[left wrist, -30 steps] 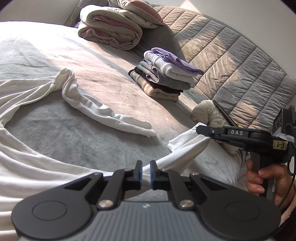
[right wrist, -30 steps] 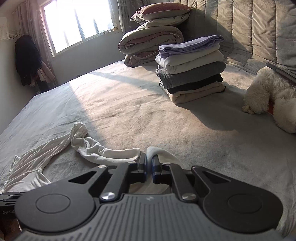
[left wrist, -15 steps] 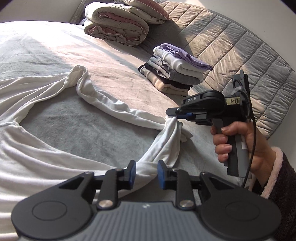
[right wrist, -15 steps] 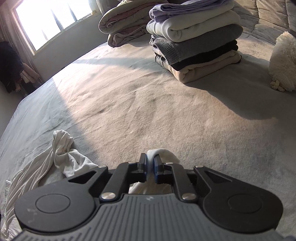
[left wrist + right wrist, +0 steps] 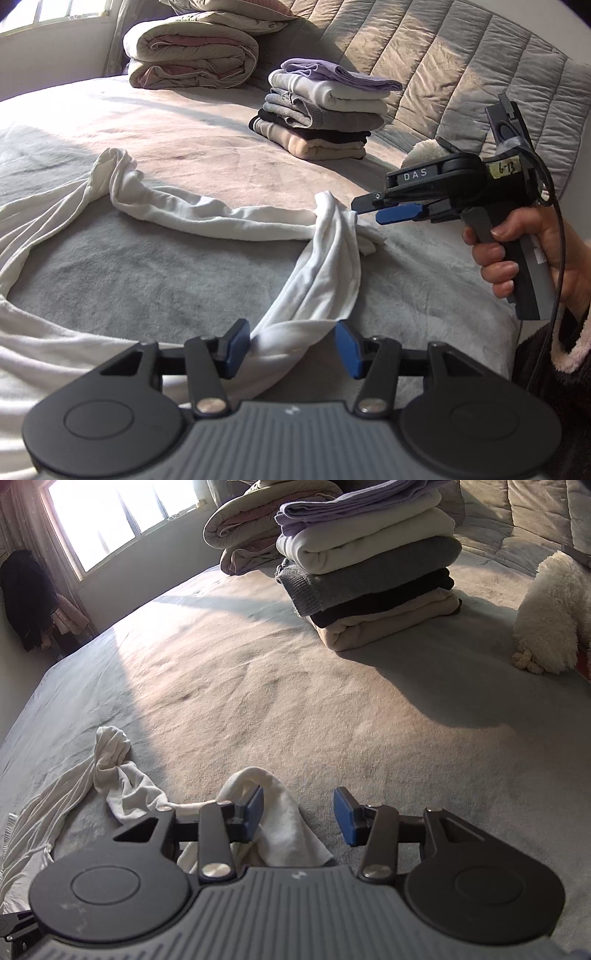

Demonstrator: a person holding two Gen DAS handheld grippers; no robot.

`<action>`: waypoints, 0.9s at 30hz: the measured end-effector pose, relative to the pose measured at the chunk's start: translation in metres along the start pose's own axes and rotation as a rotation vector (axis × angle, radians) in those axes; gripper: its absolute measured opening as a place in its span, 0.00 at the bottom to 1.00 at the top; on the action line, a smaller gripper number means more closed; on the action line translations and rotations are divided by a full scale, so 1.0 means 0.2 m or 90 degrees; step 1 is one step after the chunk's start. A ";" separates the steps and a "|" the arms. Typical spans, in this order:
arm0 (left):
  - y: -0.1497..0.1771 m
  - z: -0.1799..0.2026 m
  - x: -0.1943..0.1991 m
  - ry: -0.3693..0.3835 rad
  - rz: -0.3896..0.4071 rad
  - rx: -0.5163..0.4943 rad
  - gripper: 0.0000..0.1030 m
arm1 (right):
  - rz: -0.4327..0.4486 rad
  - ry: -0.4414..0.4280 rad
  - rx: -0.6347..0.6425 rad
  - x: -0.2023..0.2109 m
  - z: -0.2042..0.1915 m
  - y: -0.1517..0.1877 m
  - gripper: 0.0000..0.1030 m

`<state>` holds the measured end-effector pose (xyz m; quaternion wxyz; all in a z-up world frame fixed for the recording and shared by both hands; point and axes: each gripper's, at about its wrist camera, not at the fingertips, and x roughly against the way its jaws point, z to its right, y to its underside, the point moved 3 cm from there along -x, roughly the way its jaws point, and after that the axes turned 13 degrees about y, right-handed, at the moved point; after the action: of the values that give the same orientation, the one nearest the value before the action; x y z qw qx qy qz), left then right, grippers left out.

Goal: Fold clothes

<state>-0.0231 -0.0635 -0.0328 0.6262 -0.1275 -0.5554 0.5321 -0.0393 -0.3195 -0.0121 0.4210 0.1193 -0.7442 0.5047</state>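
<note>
Both grippers' fingers just spread off the white long-sleeved top [image 5: 325, 258] on the bed [image 5: 147, 280]; left gripper [image 5: 291, 347] and right gripper [image 5: 298, 818] released, your bunched sleeve may snag withdrawing fingers.

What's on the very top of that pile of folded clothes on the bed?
A folded purple garment tops the stack of folded clothes, lying on a cream one. Anything tucked inside the folds can't be seen.
</note>
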 end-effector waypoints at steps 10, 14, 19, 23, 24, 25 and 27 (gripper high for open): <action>-0.03 0.02 0.06 -0.041 0.060 -0.013 0.05 | 0.023 0.002 0.066 0.05 0.02 0.05 0.04; -0.06 0.03 0.15 -0.028 0.102 0.004 0.05 | 0.063 0.021 0.049 0.16 0.12 0.02 0.04; -0.09 0.02 0.20 0.008 0.128 0.044 0.05 | 0.115 0.051 0.048 0.31 0.23 0.02 0.04; -0.11 -0.02 0.19 0.032 0.136 0.080 0.05 | 0.096 0.068 0.060 0.28 0.27 0.03 0.04; -0.11 -0.03 0.18 0.035 0.136 0.092 0.04 | 0.081 0.067 0.060 0.25 0.27 0.04 0.04; -0.11 -0.05 0.16 0.036 0.136 0.104 0.04 | 0.066 0.066 0.061 0.22 0.27 0.04 0.04; -0.11 -0.10 0.12 0.031 0.134 0.130 0.04 | 0.039 0.065 0.060 0.15 0.27 0.05 0.05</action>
<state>0.0005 -0.0445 -0.0092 0.5903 -0.1335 -0.4664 0.6451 -0.0911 -0.3524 -0.0034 0.4365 0.0905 -0.7006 0.5571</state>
